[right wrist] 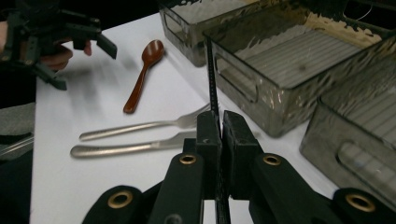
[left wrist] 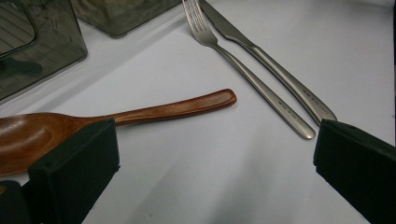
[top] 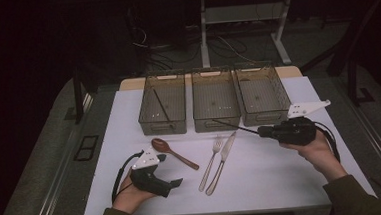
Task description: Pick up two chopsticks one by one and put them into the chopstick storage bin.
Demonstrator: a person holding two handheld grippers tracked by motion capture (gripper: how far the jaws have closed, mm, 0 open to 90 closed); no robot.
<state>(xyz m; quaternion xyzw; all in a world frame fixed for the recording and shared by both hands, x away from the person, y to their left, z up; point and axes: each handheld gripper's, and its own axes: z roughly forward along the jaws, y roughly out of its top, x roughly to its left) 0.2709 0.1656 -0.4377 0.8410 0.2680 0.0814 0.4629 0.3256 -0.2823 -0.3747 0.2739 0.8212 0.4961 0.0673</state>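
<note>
My right gripper (top: 260, 132) is shut on a thin black chopstick (top: 234, 126), which sticks out leftward over the table toward the front of the middle bin (top: 217, 121). In the right gripper view the chopstick (right wrist: 212, 79) rises from between the pressed-together pads of my right gripper (right wrist: 220, 126). At the front left, my left gripper (top: 170, 170) stands open and holds nothing. A brown wooden spoon (top: 171, 151) lies just beyond it, its bowl (left wrist: 23, 135) behind the left jaw. A steel fork (top: 212, 161) and knife (top: 224, 158) lie side by side at the centre.
Three smoky clear bins stand in a row at the back: the left bin (top: 162, 125) with one black chopstick (top: 161, 107) in it, the middle one, and the right bin (top: 264, 117). The white table (top: 263, 183) ends close to the person's forearms.
</note>
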